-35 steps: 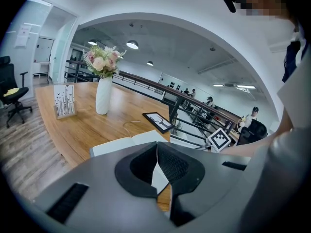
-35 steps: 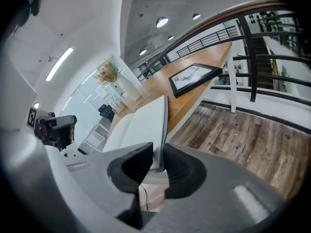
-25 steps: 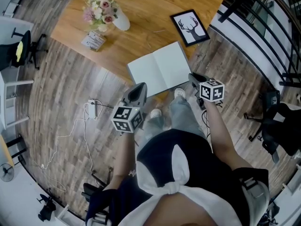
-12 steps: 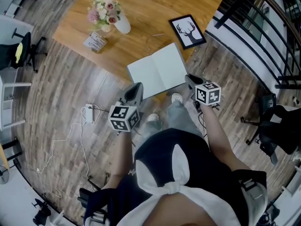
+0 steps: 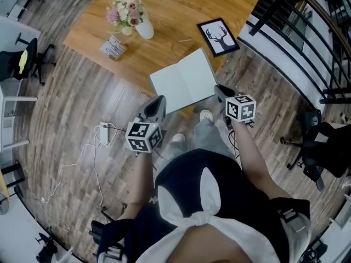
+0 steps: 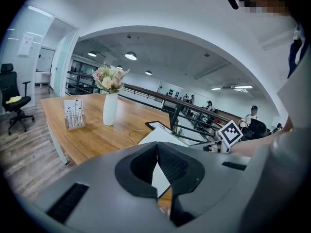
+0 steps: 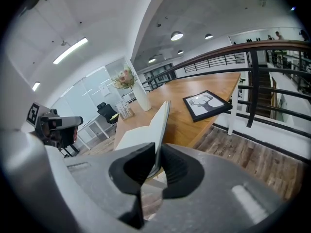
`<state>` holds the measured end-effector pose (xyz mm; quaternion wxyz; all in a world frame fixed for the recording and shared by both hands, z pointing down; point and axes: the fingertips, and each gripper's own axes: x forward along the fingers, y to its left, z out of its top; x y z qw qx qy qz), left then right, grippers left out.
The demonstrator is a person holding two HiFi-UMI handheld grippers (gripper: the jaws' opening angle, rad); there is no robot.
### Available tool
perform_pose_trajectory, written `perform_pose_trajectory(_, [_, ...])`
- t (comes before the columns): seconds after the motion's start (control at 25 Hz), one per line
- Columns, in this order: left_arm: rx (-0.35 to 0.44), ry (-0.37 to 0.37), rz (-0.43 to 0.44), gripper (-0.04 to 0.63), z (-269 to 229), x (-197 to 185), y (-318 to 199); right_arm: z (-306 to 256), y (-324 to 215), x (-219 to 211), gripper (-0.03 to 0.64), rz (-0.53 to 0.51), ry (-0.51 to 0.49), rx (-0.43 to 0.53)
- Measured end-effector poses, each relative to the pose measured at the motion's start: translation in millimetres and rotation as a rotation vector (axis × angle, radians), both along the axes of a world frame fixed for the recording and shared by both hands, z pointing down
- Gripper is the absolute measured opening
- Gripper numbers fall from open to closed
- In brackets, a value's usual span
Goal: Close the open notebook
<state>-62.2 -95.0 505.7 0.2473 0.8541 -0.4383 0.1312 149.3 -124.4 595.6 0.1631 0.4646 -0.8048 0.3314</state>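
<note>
An open white notebook (image 5: pixel 184 81) lies at the near edge of the wooden table (image 5: pixel 164 43). My right gripper (image 5: pixel 220 90) is at its right corner. In the right gripper view the right half (image 7: pixel 163 123) stands lifted, nearly upright, while the left page (image 7: pixel 136 137) stays flat. The right gripper (image 7: pixel 156 153) has just been closing and is shut on the raised half's lower edge. My left gripper (image 5: pixel 159 101) hovers off the table's edge, below the notebook's left corner. It (image 6: pixel 156 147) is shut with nothing between its pads, and the notebook (image 6: pixel 158 135) lies just beyond.
A white vase of flowers (image 5: pixel 137 21), a small card stand (image 5: pixel 113 48) and a framed deer picture (image 5: pixel 218 36) stand farther back on the table. A power strip with cable (image 5: pixel 104 131) lies on the floor at left. A black railing (image 5: pixel 296 37) runs along the right.
The right gripper has risen a little with the notebook's right half, which now looks narrower from above. The left gripper has shifted only slightly toward the table.
</note>
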Motion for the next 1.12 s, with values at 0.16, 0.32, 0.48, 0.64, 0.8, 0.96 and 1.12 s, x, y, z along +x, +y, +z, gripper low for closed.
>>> perform_pose_trajectory(0.16, [0.0, 0.0, 0.002, 0.018, 0, -3, 9, -7, 3, -5, 0.035, 0.0, -0.003, 0.017])
perform_pose_trajectory(0.32, [0.003, 0.0, -0.005, 0.02, -2, -10, 14, -12, 5, -9, 0.034, 0.004, -0.005, 0.03])
perform_pose_trajectory(0.48, [0.005, -0.001, -0.012, 0.018, -2, -17, 19, -15, 6, -13, 0.034, 0.003, -0.001, 0.038])
perform_pose_trajectory(0.64, [0.004, 0.001, -0.016, 0.018, -2, -23, 25, -21, 9, -18, 0.034, 0.003, 0.0, 0.05])
perform_pose_trajectory(0.8, [0.001, 0.002, -0.011, 0.018, 0, -26, 31, -25, 10, -25, 0.032, 0.0, -0.002, 0.063])
perform_pose_trajectory(0.96, [0.003, 0.006, -0.01, 0.018, -1, -28, 35, -29, 13, -30, 0.031, -0.001, -0.008, 0.072])
perform_pose_trajectory(1.12, [0.007, 0.009, -0.015, 0.018, -3, -33, 40, -35, 16, -38, 0.029, -0.008, -0.022, 0.082])
